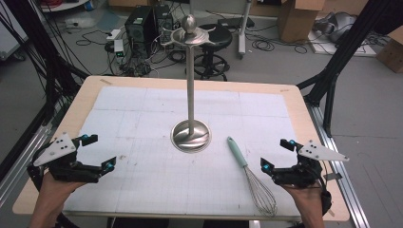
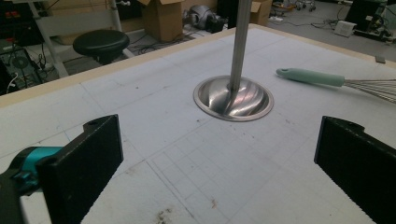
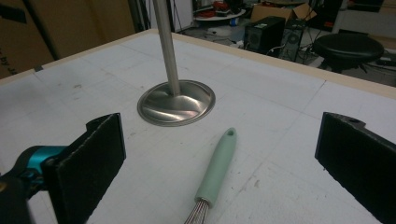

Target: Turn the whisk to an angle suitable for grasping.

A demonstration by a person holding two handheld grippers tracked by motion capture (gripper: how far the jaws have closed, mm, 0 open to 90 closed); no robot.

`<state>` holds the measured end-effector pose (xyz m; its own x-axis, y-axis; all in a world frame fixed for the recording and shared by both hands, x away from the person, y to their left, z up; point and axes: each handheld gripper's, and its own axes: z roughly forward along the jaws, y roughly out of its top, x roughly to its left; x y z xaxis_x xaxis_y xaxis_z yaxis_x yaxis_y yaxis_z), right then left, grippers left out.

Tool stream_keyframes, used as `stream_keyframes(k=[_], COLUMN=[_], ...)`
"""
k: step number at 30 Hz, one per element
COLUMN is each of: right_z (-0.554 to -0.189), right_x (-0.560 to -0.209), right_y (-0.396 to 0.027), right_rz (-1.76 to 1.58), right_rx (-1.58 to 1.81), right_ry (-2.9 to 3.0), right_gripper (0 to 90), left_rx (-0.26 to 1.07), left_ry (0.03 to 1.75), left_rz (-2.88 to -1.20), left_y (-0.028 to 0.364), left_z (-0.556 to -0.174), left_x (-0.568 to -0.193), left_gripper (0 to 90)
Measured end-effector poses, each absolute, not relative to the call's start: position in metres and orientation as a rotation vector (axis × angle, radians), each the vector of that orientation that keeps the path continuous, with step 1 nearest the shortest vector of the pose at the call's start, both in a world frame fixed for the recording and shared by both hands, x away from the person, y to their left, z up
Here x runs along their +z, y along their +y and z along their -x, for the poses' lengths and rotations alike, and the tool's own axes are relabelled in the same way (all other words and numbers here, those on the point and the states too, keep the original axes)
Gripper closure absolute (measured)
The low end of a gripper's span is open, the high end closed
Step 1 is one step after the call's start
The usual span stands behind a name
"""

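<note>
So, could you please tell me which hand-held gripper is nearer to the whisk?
The right hand-held gripper: it sits just right of the whisk, jaws open toward it. The left hand-held gripper is at the table's far left side, beyond the metal stand.

Soft even overhead light, mild glare on steel stand base [image 2: 233, 98].

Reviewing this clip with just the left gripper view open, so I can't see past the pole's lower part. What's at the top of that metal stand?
Observer: The stand ends in a round knob above a ring of curved hook arms.
Operator: Which gripper is nearer the whisk?
Observer: The right gripper; the whisk lies beside it, handle toward the stand's base.
Operator: Is it holding it?
Observer: No, its jaws stand wide open, the handle lying ahead between them, untouched.
</note>
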<state>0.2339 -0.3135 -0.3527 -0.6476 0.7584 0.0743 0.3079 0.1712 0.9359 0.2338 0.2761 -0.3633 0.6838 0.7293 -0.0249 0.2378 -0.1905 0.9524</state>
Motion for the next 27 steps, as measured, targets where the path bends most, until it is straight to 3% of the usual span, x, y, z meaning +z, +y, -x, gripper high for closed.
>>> stream_keyframes(k=[27], right_z=[-0.236], right_x=[-0.341], right_y=[-0.319], right_rz=[-1.093], right_rx=[1.358], right_ry=[2.082], right_gripper=[0.5], left_rx=[0.519], left_ry=[0.774], left_rz=[-1.743], left_y=[0.28], left_z=[-0.237], left_x=[-0.365], left_gripper=[1.7])
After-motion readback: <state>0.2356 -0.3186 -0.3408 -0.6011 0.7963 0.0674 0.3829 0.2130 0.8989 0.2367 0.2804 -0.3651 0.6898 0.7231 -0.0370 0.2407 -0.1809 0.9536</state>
